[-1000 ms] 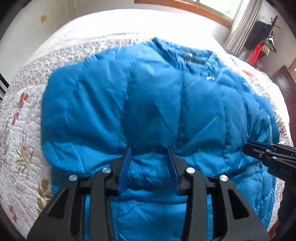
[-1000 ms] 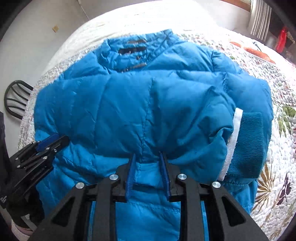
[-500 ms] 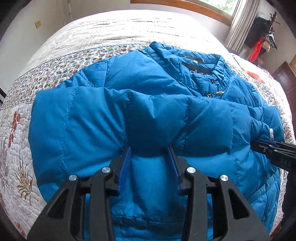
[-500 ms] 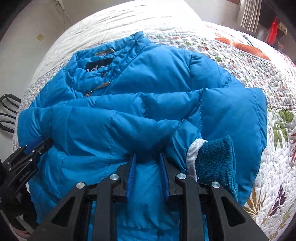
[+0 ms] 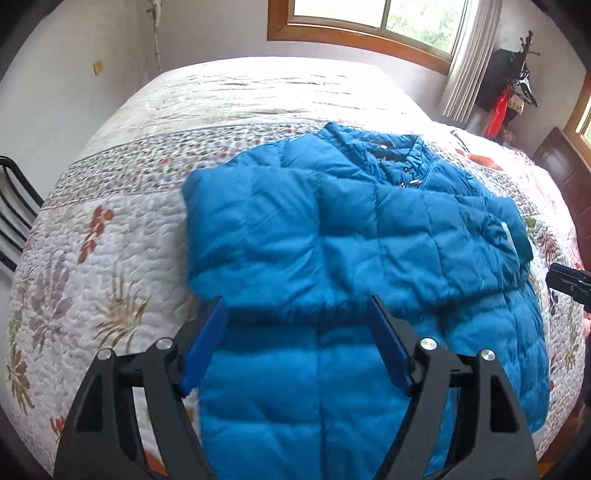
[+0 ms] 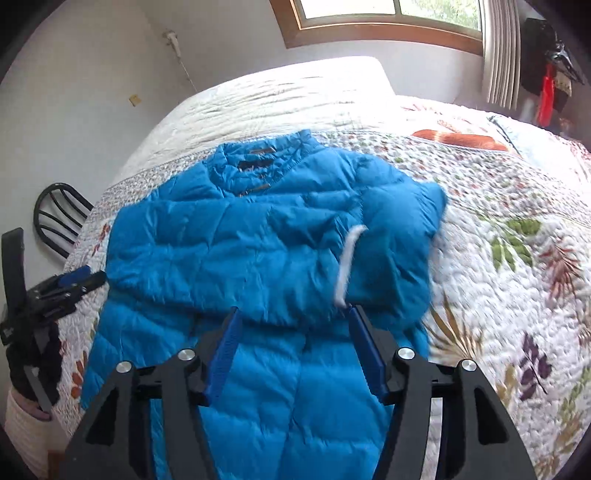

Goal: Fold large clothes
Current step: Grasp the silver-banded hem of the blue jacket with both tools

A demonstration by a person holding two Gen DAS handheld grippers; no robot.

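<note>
Jaws spread wide on both grippers, nothing between the blue pads. Left gripper (image 5: 297, 321) hovering above the folded edge of the blue puffer jacket (image 5: 351, 251), not touching as far as visible. Right gripper (image 6: 291, 328) same posture, over the fold near the jacket's right side, w/ the white-trimmed cuff (image 6: 347, 266) just beyond its right pad; contact w/ the cuff hard to tell, some blur there.

Jacket lying on the bed (image 5: 110, 236), on a floral quilt, collar (image 6: 258, 162) at the far end toward the window (image 6: 388, 14). Upper half doubled over across the body, lower half flat and running toward the cameras under both grippers. Sleeve folded across the front, dark teal knit cuff end showing at the right edge in the left view.

Left gripper also seen from the right wrist cam at the left of the frame, beside the jacket's left edge. Black chair back (image 6: 59, 218) past the bed's left side. Curtain (image 5: 465, 59) by the window, red item (image 5: 498, 114) hanging near it.
</note>
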